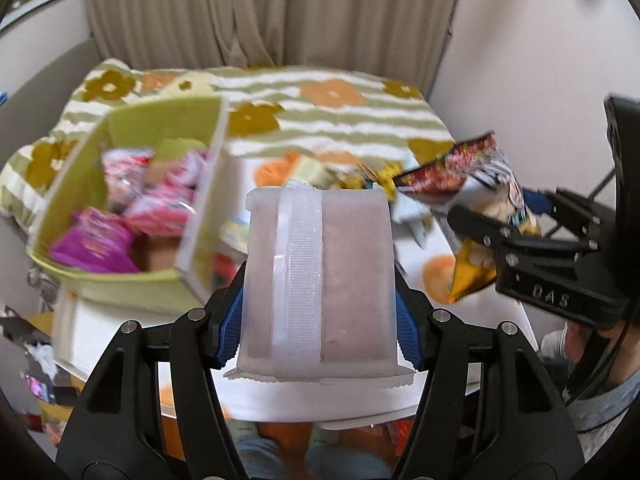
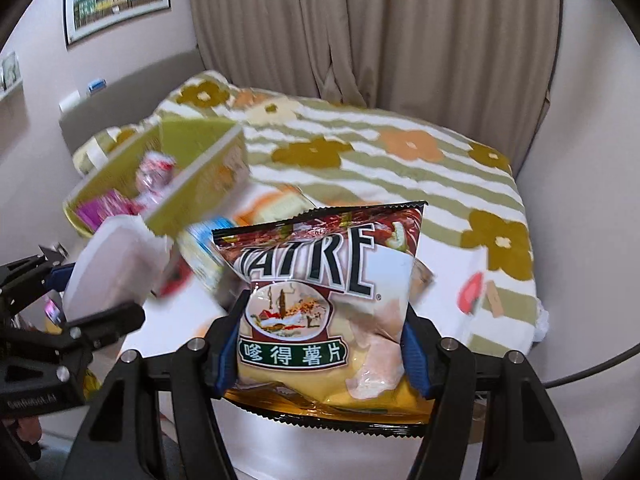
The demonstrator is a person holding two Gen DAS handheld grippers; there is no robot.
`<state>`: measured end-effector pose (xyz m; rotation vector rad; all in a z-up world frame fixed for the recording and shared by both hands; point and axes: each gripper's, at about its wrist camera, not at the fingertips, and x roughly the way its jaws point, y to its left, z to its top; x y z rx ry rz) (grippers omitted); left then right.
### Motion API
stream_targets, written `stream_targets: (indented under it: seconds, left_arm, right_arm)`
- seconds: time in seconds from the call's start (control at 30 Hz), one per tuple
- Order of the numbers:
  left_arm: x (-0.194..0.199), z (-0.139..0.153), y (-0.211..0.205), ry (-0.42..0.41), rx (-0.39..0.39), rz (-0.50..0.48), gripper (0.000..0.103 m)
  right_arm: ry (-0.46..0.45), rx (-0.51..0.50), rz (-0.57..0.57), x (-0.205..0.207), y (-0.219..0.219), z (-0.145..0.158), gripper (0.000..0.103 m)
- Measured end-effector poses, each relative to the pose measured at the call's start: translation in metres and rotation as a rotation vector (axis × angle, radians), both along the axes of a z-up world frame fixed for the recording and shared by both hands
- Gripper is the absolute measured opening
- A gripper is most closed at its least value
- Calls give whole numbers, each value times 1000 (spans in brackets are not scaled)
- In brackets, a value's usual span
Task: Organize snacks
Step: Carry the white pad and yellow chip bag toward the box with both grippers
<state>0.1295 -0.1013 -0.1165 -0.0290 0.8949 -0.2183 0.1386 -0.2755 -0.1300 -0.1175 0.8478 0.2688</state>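
Observation:
My left gripper is shut on a frosted white pouch with brown contents, held upright between the blue pads. To its right, my right gripper is shut on a red and yellow chips bag. In the right wrist view the chips bag fills the middle, pinched at its sides by the right gripper; the pouch and left gripper sit at the left. A green box behind holds pink and purple snack packets.
The green box rests on a flower-patterned bed cover. A white surface lies below both grippers, with loose snack packets at its far edge. Beige curtains hang behind. A person's clothing shows low on the right.

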Motion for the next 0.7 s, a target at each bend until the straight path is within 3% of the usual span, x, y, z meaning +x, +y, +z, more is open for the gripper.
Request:
stream_targets:
  seconds: [0.17,0.33,0.47,0.7]
  left_arm:
    - [20,29,60,-40,-4,41,59]
    - [54,41,123,-56,16,85,59]
    - [84,36,172,-43,25,105,59]
    - [139,2,231,17,57,85,59]
  right_arm:
    - [-36,31,12,11,48,26,61]
    - [-37,86,30,28,102,40,62]
    - [-11,108,46,47,146,38,62]
    - [60,132,-3,79,207,20,62]
